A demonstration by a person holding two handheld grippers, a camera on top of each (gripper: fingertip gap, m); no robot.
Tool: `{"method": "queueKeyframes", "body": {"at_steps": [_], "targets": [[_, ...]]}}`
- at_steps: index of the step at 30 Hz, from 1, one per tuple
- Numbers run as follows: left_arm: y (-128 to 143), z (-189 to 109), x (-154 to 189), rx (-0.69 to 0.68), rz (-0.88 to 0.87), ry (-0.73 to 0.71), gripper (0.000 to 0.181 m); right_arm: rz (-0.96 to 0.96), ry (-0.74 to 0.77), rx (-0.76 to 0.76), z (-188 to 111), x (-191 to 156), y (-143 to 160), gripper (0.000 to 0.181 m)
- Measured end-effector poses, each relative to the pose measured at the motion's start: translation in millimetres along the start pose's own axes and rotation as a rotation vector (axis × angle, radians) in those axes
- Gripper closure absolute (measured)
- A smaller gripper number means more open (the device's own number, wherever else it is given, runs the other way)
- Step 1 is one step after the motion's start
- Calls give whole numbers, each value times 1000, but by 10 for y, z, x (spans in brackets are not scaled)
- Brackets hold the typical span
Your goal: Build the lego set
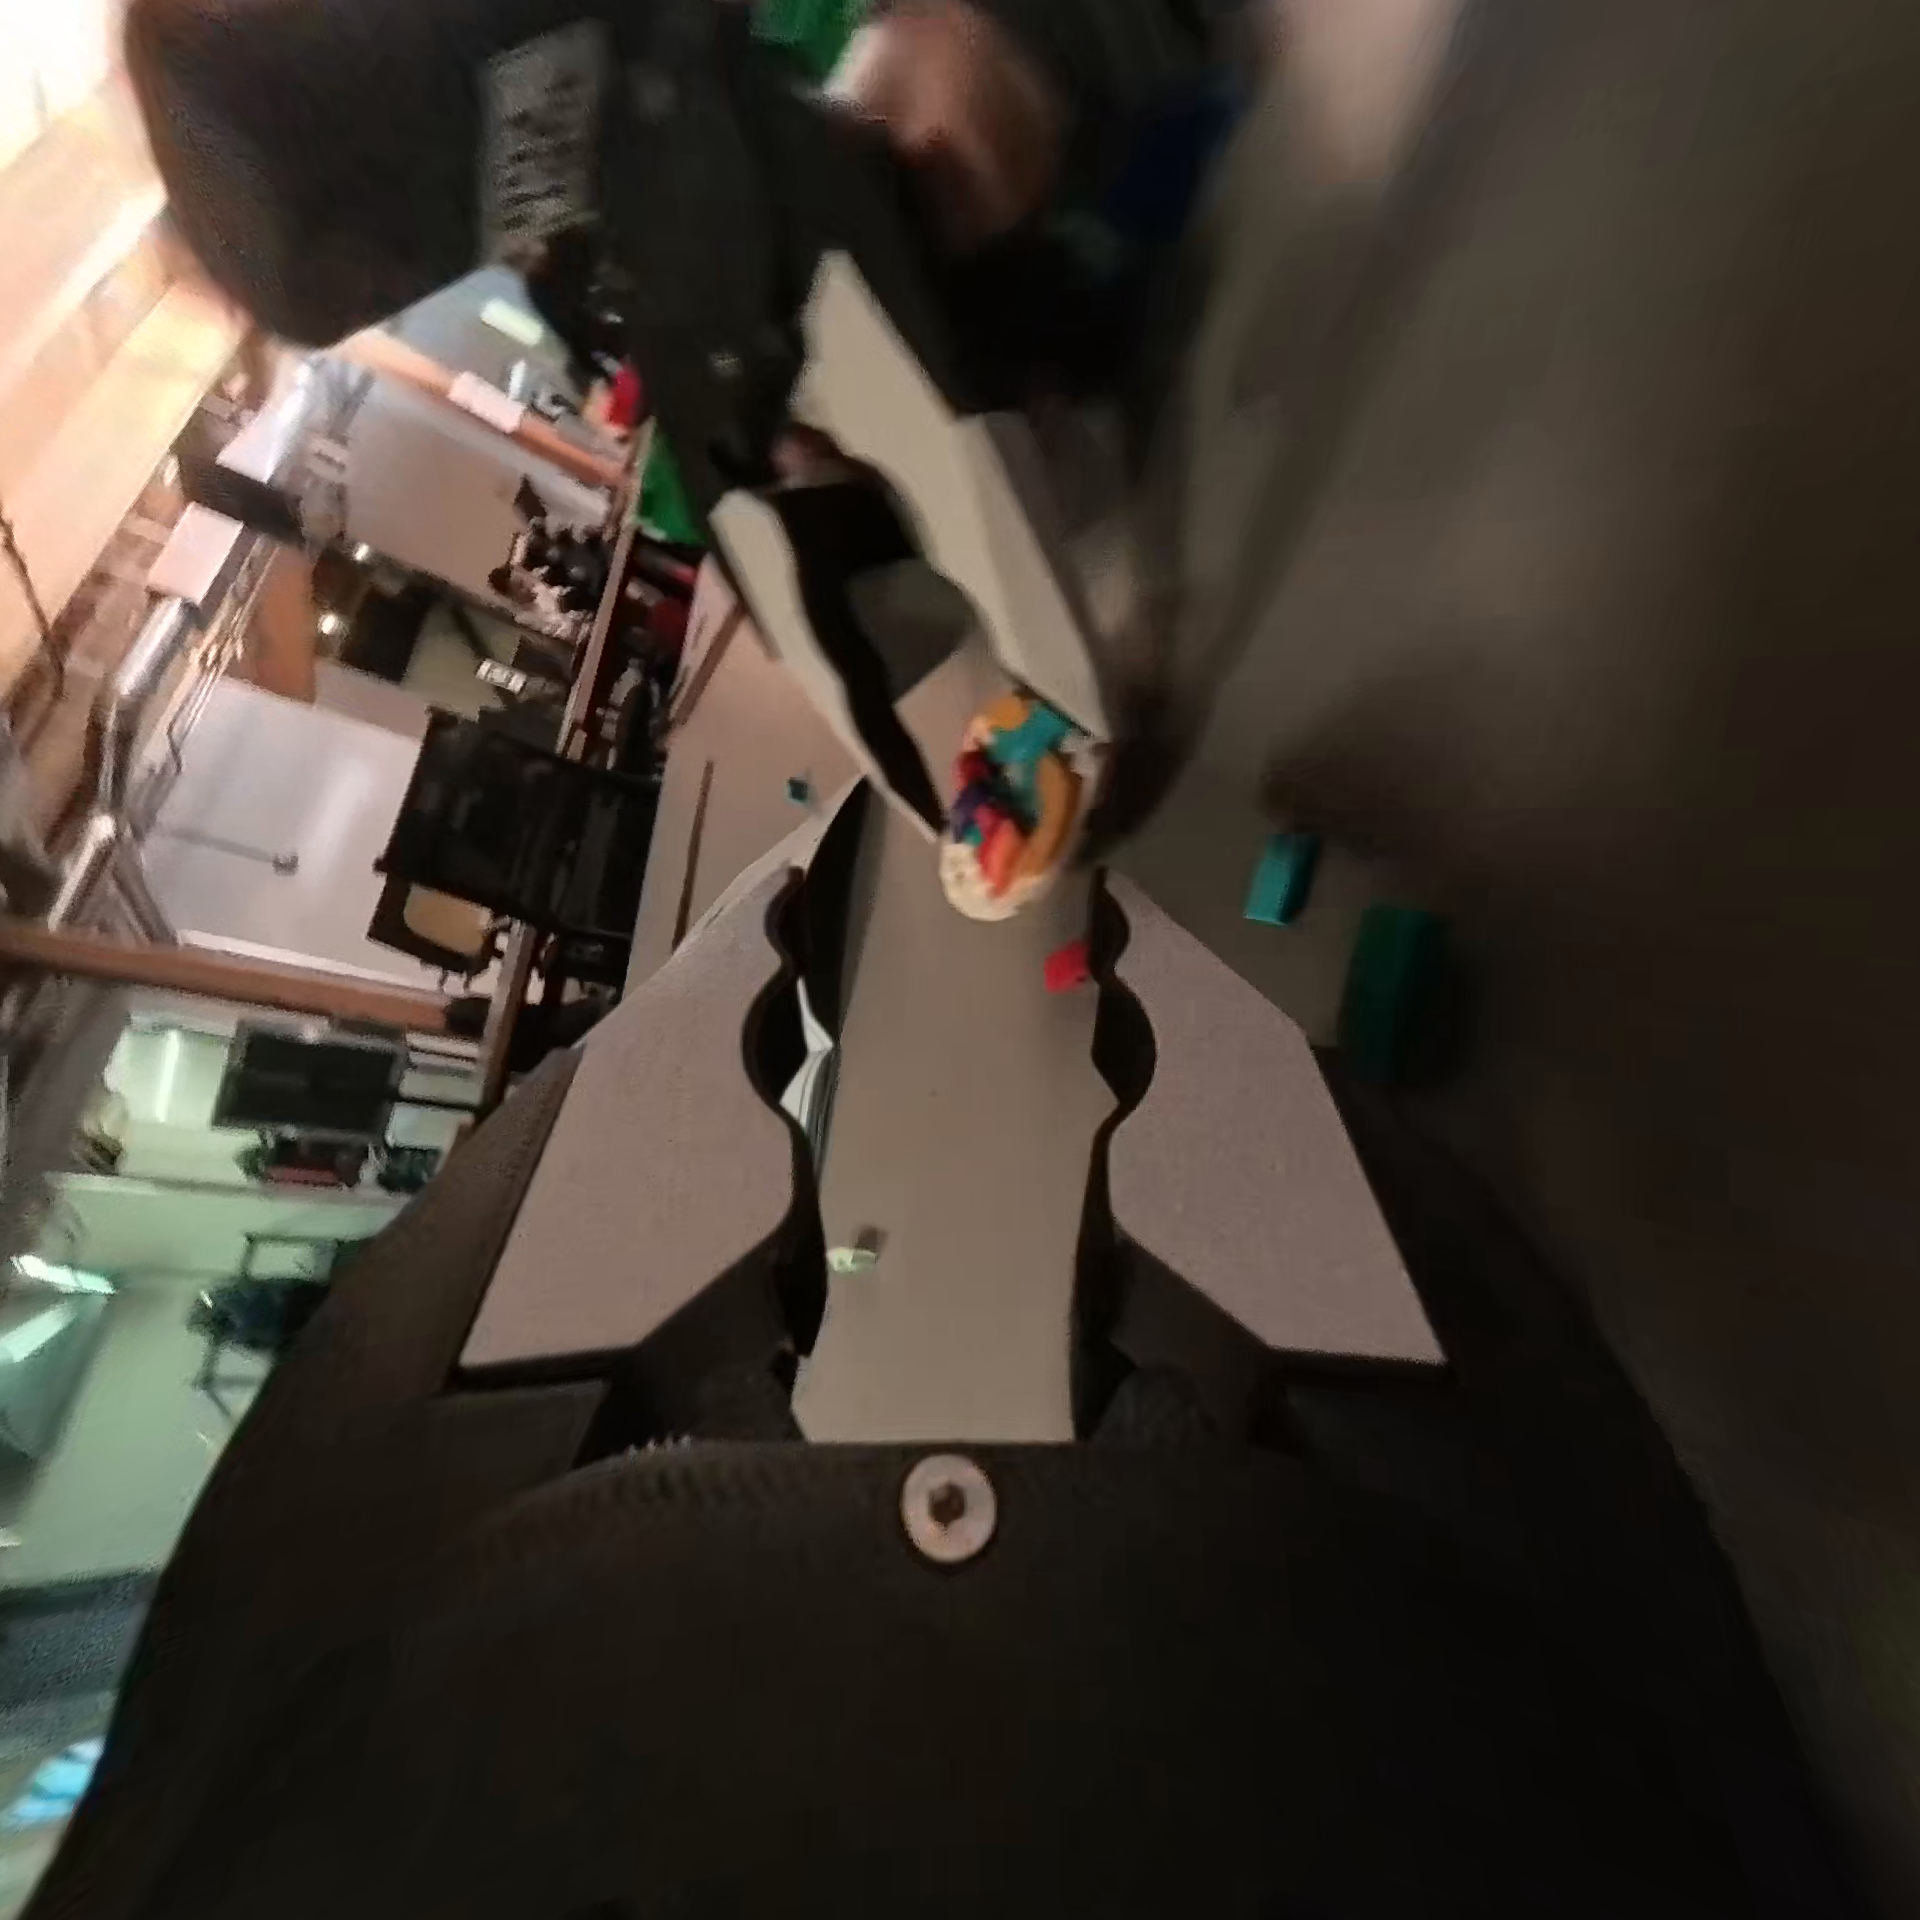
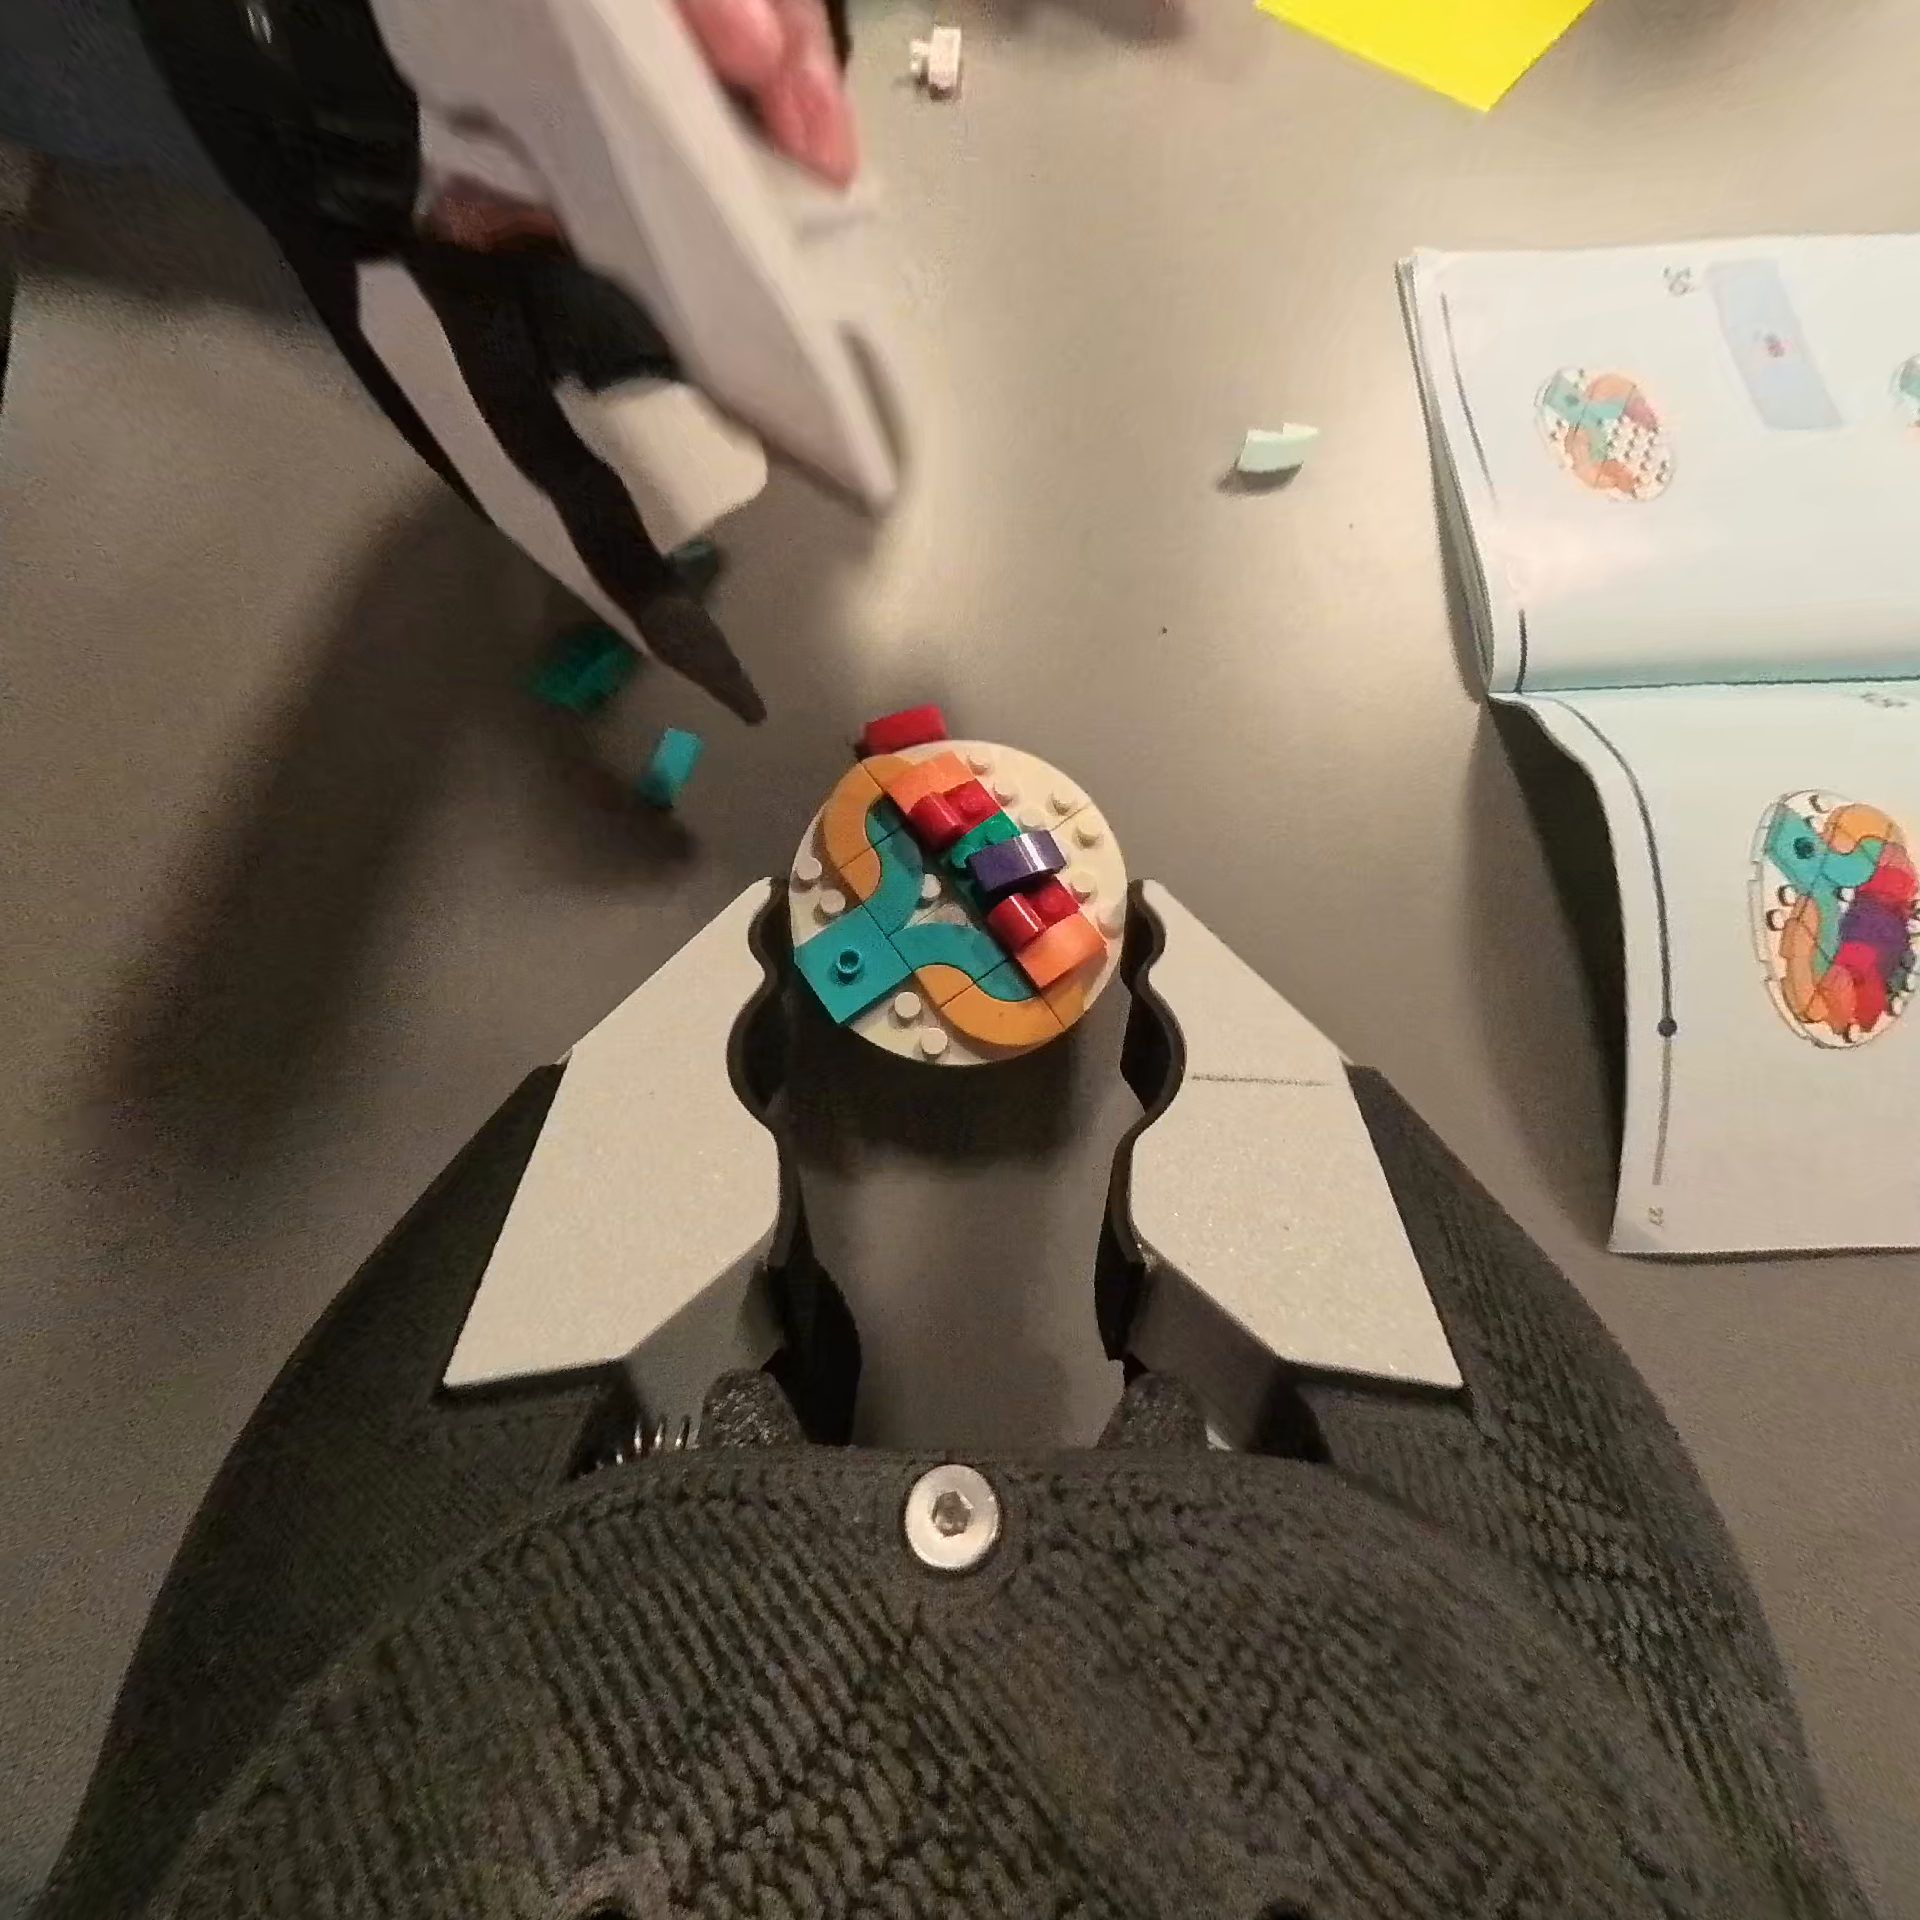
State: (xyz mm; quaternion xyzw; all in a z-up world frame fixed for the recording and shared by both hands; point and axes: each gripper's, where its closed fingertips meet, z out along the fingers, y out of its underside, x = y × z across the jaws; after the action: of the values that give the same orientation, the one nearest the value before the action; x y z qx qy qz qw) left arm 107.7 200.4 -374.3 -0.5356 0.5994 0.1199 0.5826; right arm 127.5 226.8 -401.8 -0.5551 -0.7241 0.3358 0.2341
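- The right tongs (image 2: 951, 935) clamp the round white lego disc (image 2: 956, 899) between their grey fingers, holding it by its rim just above the grey desk (image 2: 1091, 364); curved orange and teal tiles and a row of red, green, purple and orange bricks cover much of its top.
- A small red brick (image 2: 902, 727) lies on the desk just past the disc's far edge.
- To the left, a small teal brick (image 2: 670, 764) and a darker green brick (image 2: 579, 670) lie on the desk near each other.
- The left tongs (image 2: 810, 603) come in from the upper left, blurred, with their dark tip near those bricks and close to the disc without touching it.
- In the left wrist view, the left tongs (image 1: 940, 894) stand apart with nothing between them; the disc (image 1: 1006, 816) shows just beyond their tips, gripped by the right tongs (image 1: 997, 769).
- To the right lies an open pale blue instruction booklet (image 2: 1704, 623) with pictures of the disc.
- Farther off, a pale mint curved piece (image 2: 1276, 452) rests on the desk between the tongs and the booklet.
- At the far edge lie a small white piece (image 2: 938, 60) and a bright yellow sheet (image 2: 1455, 42).
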Motion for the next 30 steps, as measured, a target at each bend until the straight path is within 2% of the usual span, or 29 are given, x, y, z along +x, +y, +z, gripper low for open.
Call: {"method": "queueKeyframes", "body": {"at_steps": [5,9,12,18,24,26,30], "targets": [[4,93,88,-44,245,34,135,-7,-5,15,-77,-46,-194,118],[96,131,-62,-122,472,-128,141,-16,-24,20,-96,-111,-349,118],[72,96,-159,-128,570,-241,155,-28,-29,1,-74,-138,-385,118],[36,26,-234,-111,594,-313,171,-30,-47,22,-90,-172,-446,118],[50,10,-243,-118,650,-333,171,-52,-26,29,-91,-172,-462,118],[67,15,-209,-123,688,-320,173,-63,-5,22,-84,-153,-456,127],[63,24,-190,-125,708,-327,173,-74,4,30,-67,-156,-457,126]]}}
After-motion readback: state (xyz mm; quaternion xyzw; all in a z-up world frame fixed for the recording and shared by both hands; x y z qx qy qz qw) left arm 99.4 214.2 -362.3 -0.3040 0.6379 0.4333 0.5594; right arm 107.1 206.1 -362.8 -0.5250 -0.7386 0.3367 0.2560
